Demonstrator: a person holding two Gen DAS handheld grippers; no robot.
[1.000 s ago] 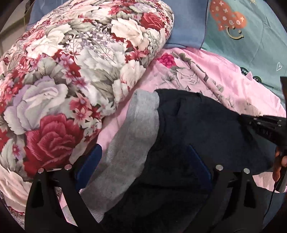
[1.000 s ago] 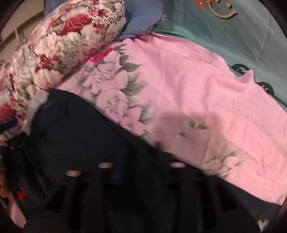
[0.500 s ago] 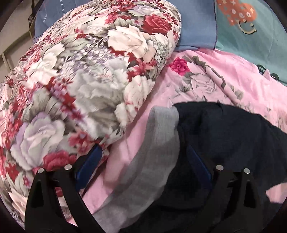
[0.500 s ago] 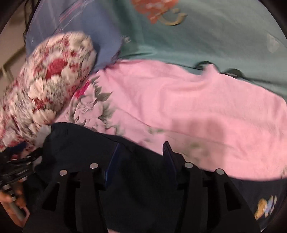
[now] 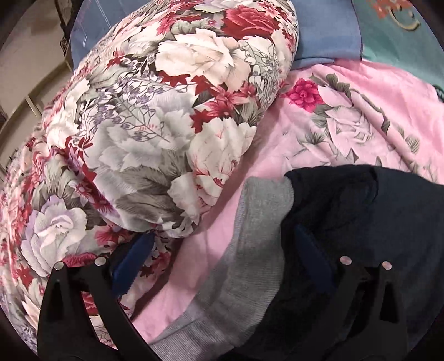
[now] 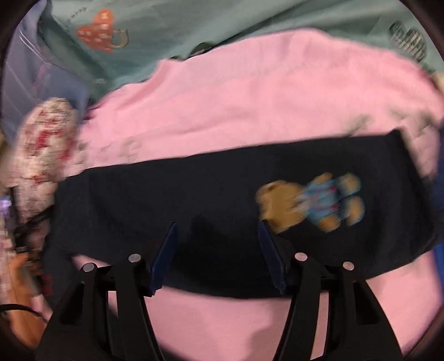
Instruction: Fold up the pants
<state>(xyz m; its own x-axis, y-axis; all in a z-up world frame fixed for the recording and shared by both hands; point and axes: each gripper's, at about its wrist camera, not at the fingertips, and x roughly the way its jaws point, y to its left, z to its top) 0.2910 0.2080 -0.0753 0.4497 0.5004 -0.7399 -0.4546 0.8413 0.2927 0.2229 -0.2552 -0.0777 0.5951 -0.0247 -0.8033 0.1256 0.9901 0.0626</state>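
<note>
left wrist view: shows what the right does not, the pants' (image 5: 360,222) grey ribbed waistband (image 5: 249,250), lying just beside the big floral quilt roll (image 5: 144,133) at the left side of the bed, with a blue pillow (image 5: 327,30) beyond it

right wrist view (motion-blurred): shows the full length of the dark navy pants (image 6: 222,200), laid as one long band across the pink blanket (image 6: 263,97), with a cartoon bear print (image 6: 310,202) toward the right end; teal sheet (image 6: 208,19) along the far edge; a hand (image 6: 19,280) at lower left, next to the blurred quilt roll (image 6: 44,144)

pants: flat, dark fabric, few visible creases

left gripper (image 5: 222,250): jaws wide apart, one blue pad (image 5: 133,266) against the quilt, the other over the dark cloth; waistband lies between them, not pinched

right gripper (image 6: 219,252): jaws have just been opening; now parted, poised over the near edge of the pants, nothing clamped, blue pads (image 6: 163,258) clear of each other
</note>
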